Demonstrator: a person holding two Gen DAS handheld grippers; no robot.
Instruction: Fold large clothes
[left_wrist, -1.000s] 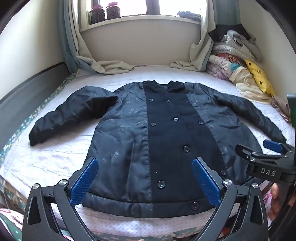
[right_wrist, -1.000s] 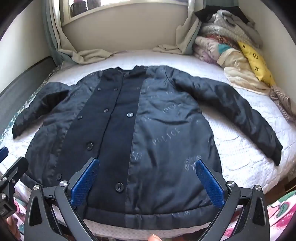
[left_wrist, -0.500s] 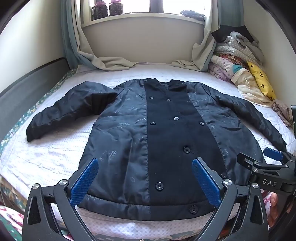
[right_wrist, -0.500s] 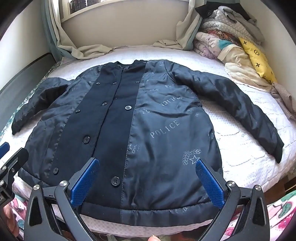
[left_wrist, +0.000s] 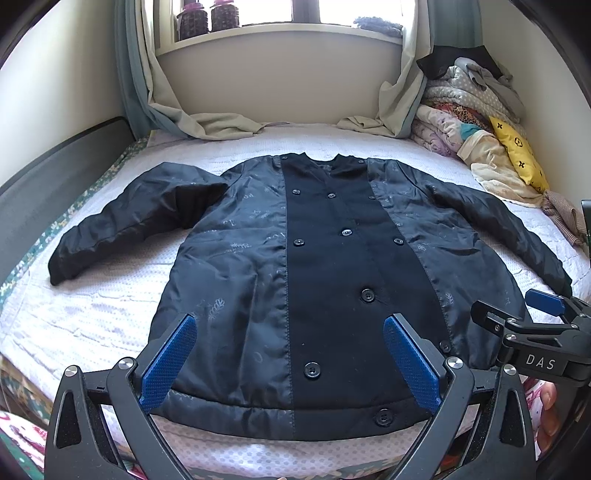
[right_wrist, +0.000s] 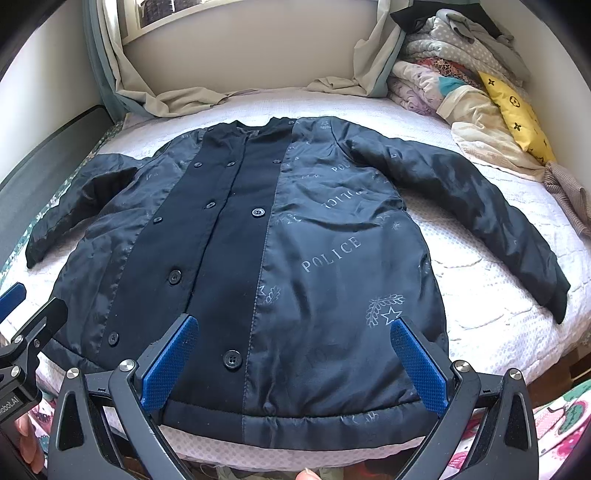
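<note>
Jaws of both the left gripper (left_wrist: 290, 363) and right gripper (right_wrist: 293, 365) stand spread wide, empty, above the hem of the dark navy buttoned padded coat (right_wrist: 280, 258), spread flat on the white quilted bed (left_wrist: 92, 317).

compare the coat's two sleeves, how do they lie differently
The left sleeve puffs up at the shoulder and bends there, angling out to the side. The right sleeve lies flatter and straighter, running diagonally to its cuff near the bed edge. Both are the same dark shiny fabric, spread away from the coat body, unfolded.
</note>
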